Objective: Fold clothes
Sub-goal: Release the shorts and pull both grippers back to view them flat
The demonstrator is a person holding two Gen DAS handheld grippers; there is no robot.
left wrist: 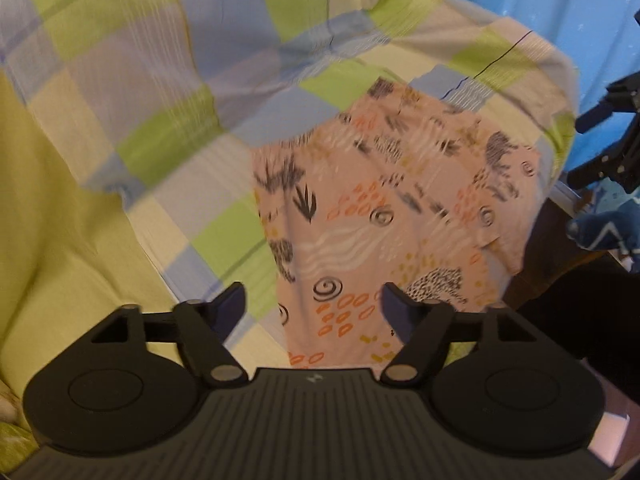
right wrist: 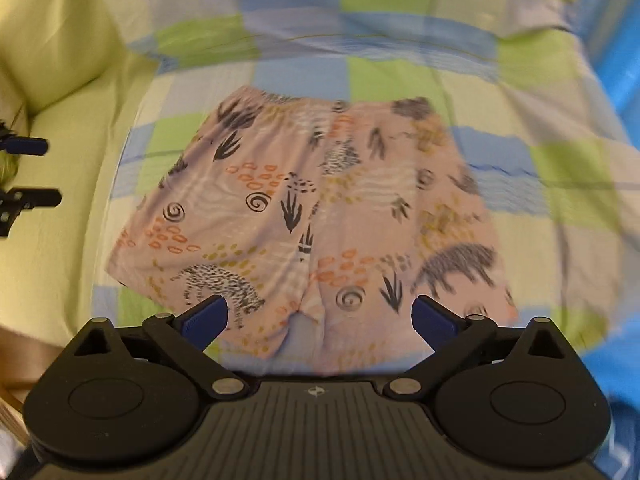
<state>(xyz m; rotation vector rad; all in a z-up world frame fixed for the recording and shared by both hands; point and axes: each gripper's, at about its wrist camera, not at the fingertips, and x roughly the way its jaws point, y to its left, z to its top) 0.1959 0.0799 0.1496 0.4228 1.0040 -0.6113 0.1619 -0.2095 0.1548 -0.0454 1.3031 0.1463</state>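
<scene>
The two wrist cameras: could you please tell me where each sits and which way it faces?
Left wrist: sits on the left gripper, looks forward over its open fingers at the shorts from their side; the right gripper shows at the edge.
Right wrist: sits on the right gripper, open, facing the shorts from the leg end.
Shared: shorts and checked sheet.

Bed [right wrist: 560, 184] with shorts [right wrist: 304, 216] on it.
A checked sheet [left wrist: 132, 92] in green, blue and white covered the bed; pink patterned shorts lay spread flat on it, waistband far, legs near. A yellow-green pillow [right wrist: 52, 36], possibly, sat at the left edge.
</scene>
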